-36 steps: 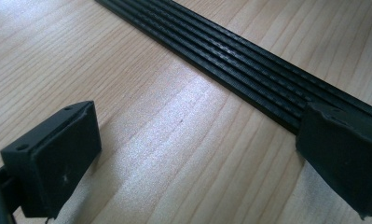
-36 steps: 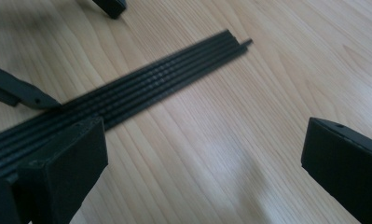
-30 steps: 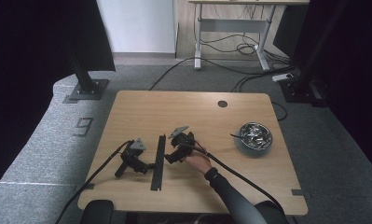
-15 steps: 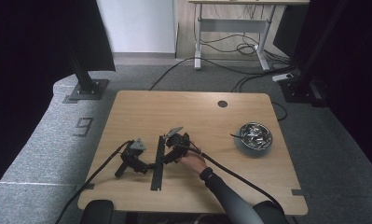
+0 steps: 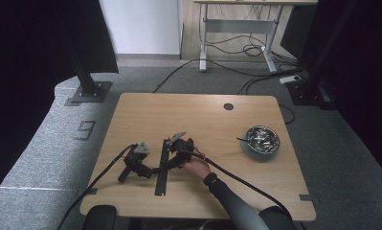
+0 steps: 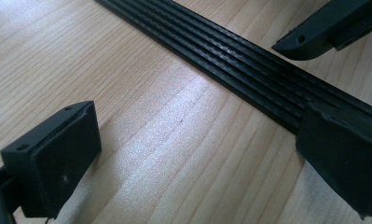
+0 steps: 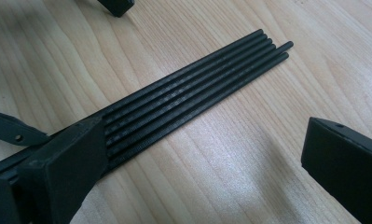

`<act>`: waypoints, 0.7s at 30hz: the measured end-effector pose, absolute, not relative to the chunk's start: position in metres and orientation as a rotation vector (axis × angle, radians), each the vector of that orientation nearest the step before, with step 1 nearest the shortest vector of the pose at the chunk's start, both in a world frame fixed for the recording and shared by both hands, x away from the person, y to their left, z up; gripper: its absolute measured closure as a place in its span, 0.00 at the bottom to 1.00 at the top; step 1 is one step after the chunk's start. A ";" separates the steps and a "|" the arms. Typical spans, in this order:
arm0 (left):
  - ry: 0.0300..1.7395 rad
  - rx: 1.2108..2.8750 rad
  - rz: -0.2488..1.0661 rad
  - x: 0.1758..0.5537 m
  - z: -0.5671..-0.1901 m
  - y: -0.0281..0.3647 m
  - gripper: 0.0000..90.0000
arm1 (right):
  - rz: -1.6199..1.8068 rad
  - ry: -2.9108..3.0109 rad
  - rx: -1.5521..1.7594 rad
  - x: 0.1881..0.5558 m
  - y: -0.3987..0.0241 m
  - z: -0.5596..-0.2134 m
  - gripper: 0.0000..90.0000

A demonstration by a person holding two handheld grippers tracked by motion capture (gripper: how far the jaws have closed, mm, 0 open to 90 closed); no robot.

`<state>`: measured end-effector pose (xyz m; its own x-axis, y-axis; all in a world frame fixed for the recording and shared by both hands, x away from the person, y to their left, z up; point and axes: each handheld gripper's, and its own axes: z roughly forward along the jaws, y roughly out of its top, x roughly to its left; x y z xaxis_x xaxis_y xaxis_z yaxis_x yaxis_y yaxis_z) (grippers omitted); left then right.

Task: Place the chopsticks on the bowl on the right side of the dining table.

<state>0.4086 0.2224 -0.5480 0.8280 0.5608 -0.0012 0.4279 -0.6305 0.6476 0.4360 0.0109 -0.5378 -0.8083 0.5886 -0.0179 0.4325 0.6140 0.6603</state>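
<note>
A flat bundle of several thin black rods [image 5: 162, 167] lies on the wooden table [image 5: 217, 120], running front to back. My left gripper [image 5: 151, 171] rests on the table just left of the rods with no hand on it. In the left gripper view it [image 6: 193, 154] is open, its right jaw over the rods [image 6: 230, 58]. A hand holds my right gripper [image 5: 171, 160] at the rods' right side. In the right gripper view it [image 7: 207, 158] is open, its left jaw resting over the rods [image 7: 193, 93], bare wood between the jaws.
A grey bowl [image 5: 260, 142] holding shiny metal pieces stands on the right part of the table. A round cable hole [image 5: 228, 106] sits near the far edge. Cables trail from both grippers toward the front edge.
The right gripper and its hand have shifted slightly left, closer onto the rods. The left gripper and the rods have not moved.
</note>
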 end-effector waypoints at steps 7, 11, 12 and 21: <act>0.720 2.347 0.263 0.409 -0.548 0.222 0.00 | 0.960 2.614 0.844 0.436 0.013 -0.541 0.00; 0.721 2.347 0.263 0.409 -0.548 0.222 0.00 | 0.964 2.613 0.856 0.437 0.013 -0.543 0.00; 0.720 2.347 0.263 0.409 -0.548 0.222 0.00 | 0.960 2.610 0.860 0.438 0.013 -0.543 0.00; 0.721 2.347 0.263 0.409 -0.548 0.222 0.00 | 0.933 2.620 0.876 0.441 0.008 -0.547 0.00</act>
